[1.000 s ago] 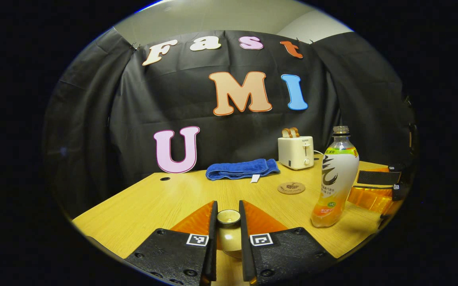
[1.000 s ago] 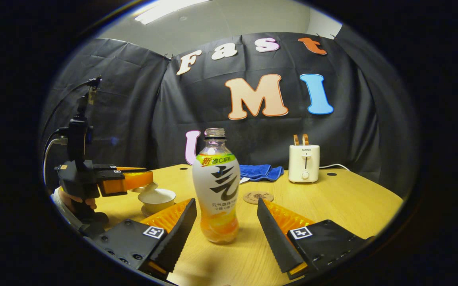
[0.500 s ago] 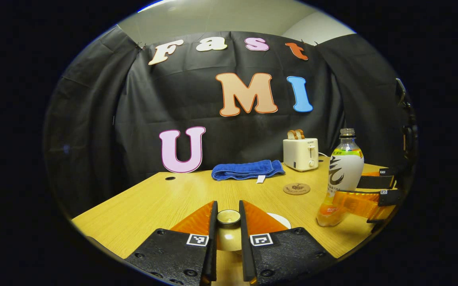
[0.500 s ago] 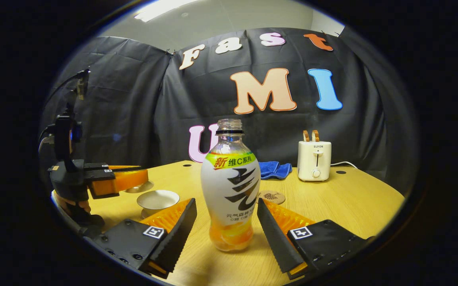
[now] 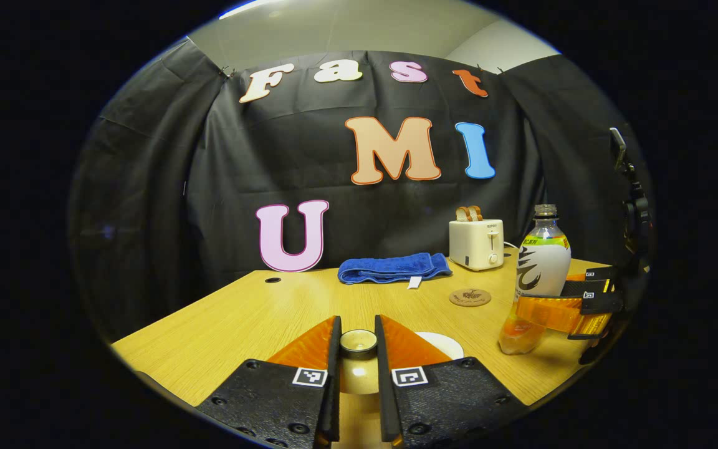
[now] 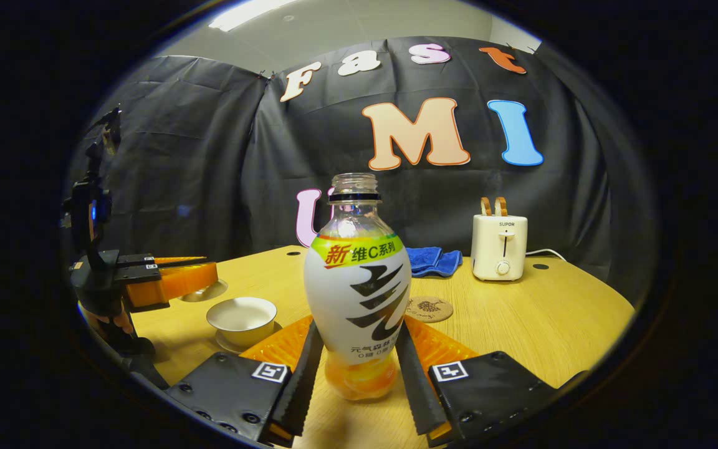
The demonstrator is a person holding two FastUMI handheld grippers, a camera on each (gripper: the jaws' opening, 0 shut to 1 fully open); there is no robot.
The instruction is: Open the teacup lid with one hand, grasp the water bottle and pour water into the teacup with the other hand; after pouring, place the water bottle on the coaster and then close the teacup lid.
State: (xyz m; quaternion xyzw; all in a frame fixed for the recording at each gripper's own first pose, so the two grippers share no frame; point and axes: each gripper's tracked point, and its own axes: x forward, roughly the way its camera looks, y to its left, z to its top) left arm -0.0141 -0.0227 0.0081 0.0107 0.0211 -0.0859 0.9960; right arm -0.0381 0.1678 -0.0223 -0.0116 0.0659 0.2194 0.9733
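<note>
The water bottle [image 6: 358, 293] stands upright on the table [image 6: 540, 312] with no cap on, white in the middle, with orange drink low inside. The right gripper [image 6: 354, 368] has both fingers pressed on its lower part. The left gripper [image 5: 357, 362] pinches the knob of the teacup lid [image 5: 358, 342] and holds it up beside the open teacup [image 6: 242, 318], which sits on a saucer near the table's left edge. A round coaster [image 6: 429, 308] lies just behind the bottle. Toward the back edge sit a blue towel [image 5: 393, 267] and a white toaster [image 6: 500, 246].
</note>
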